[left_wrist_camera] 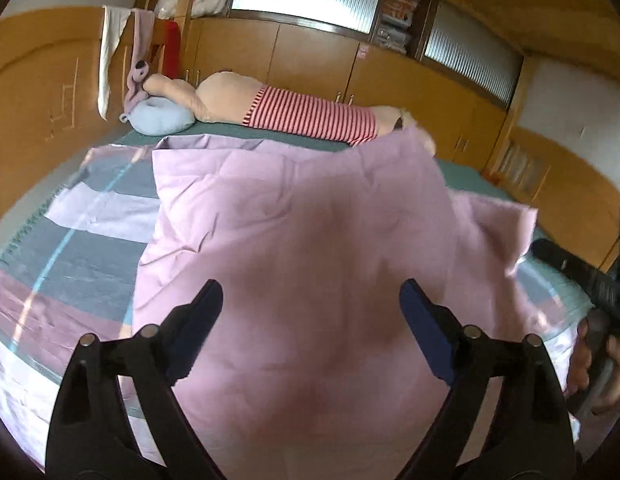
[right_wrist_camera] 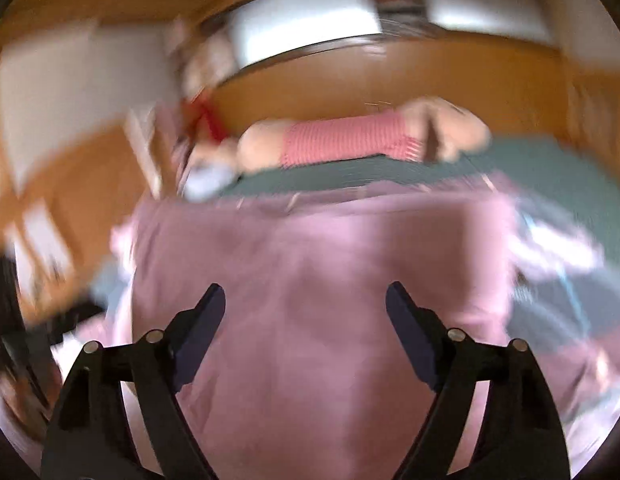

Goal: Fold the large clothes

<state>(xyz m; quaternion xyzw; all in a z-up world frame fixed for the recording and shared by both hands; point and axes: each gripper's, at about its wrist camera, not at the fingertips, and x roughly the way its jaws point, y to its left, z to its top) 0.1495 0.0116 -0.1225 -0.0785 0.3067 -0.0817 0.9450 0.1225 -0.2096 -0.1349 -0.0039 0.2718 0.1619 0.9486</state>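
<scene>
A large pink cloth [left_wrist_camera: 293, 240] lies folded over on the bed, its far edge near the plush toy. It also fills the middle of the blurred right wrist view [right_wrist_camera: 318, 272]. My left gripper [left_wrist_camera: 310, 300] is open above the cloth and holds nothing. My right gripper [right_wrist_camera: 305, 304] is open above the same cloth, also empty. The right gripper's black body and the hand on it show at the right edge of the left wrist view [left_wrist_camera: 594, 320].
A striped grey, lilac and pink sheet [left_wrist_camera: 81, 240] covers the bed under the cloth. A long plush toy in a red-striped shirt [left_wrist_camera: 301, 114] and a blue cushion [left_wrist_camera: 159, 118] lie along the far side. Wooden cabinets [left_wrist_camera: 310, 60] stand behind the bed.
</scene>
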